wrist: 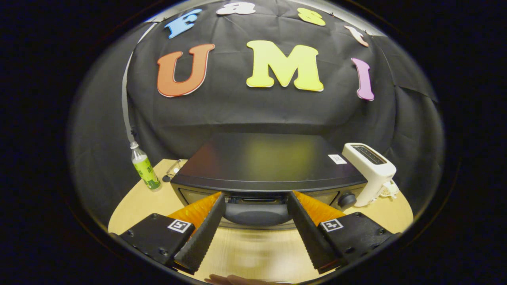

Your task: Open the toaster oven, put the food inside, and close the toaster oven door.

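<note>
Just ahead of your tool (256, 200), spread wide and holding nothing, the oven (269, 168) sits on the worktop (253, 253) with its handle (257, 213) between the fingers, so close squarely on it before pulling down.

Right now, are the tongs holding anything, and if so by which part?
Nothing is held. The tongs are open, their tips on either side of the toaster oven door handle, not pressing it.
</note>
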Available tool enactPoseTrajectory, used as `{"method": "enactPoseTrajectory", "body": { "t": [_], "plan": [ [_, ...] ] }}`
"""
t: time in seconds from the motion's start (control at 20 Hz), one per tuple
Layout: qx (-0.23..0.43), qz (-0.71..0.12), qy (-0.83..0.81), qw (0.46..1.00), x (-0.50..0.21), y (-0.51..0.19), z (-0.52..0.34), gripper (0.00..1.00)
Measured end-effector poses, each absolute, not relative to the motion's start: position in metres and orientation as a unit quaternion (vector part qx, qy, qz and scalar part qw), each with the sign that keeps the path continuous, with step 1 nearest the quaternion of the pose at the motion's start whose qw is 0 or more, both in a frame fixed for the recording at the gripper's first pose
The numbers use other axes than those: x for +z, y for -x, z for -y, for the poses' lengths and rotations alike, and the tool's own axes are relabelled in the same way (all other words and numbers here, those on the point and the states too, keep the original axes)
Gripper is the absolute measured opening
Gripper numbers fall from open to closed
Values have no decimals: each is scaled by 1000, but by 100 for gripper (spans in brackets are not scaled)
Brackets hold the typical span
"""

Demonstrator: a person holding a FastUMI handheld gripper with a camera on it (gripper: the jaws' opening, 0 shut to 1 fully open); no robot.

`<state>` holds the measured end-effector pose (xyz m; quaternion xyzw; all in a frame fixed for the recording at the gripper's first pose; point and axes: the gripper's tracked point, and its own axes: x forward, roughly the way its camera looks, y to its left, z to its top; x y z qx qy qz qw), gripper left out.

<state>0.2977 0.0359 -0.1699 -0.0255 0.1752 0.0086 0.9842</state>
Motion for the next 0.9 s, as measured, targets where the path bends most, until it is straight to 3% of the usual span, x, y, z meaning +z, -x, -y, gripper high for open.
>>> {"method": "enactPoseTrajectory", "body": {
  "t": [0.45, 0.9],
  "plan": [
    [8, -187, 9, 982, -175, -306, -42, 100],
    [26, -184, 18, 982, -191, -264, -41, 100]
  ]
}}
